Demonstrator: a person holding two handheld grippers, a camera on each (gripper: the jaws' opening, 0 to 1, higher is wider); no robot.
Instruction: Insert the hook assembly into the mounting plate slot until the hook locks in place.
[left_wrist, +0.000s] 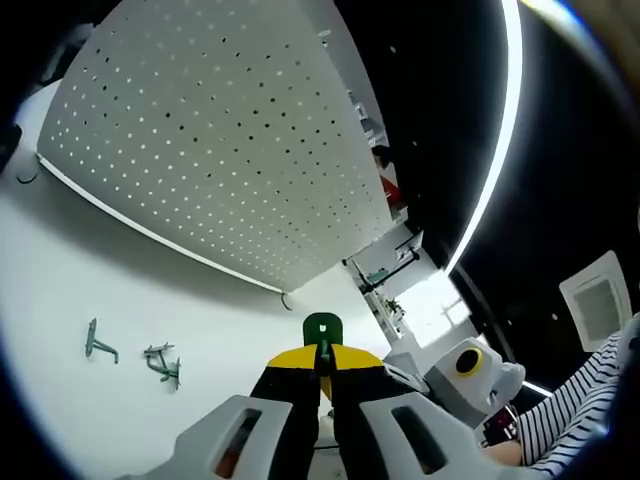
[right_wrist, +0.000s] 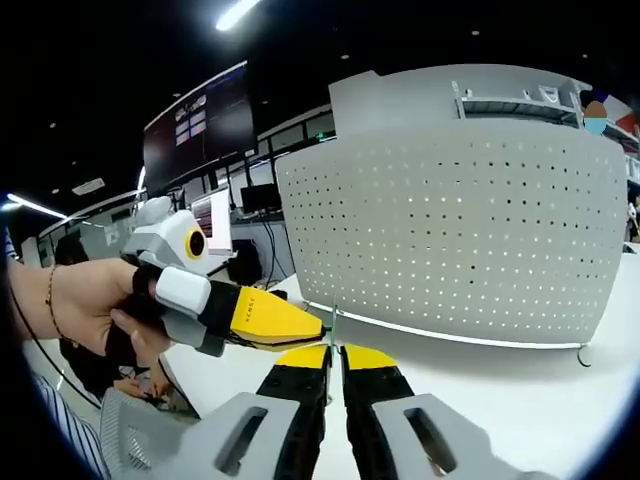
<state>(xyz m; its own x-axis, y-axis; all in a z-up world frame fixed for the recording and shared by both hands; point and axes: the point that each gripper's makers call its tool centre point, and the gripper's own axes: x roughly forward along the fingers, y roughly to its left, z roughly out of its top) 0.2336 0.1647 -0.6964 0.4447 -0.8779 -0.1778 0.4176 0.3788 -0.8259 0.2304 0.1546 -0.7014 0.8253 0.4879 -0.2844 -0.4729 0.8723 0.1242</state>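
Hook (left_wrist: 322, 330) green plastic, pegboard (left_wrist: 220, 140) perforated white

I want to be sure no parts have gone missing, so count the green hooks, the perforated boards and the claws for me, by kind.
Green hooks: 3, two loose on the table, one at the claw tips
Perforated boards: 1
Claws: 2, left claw, right claw
Total: 6
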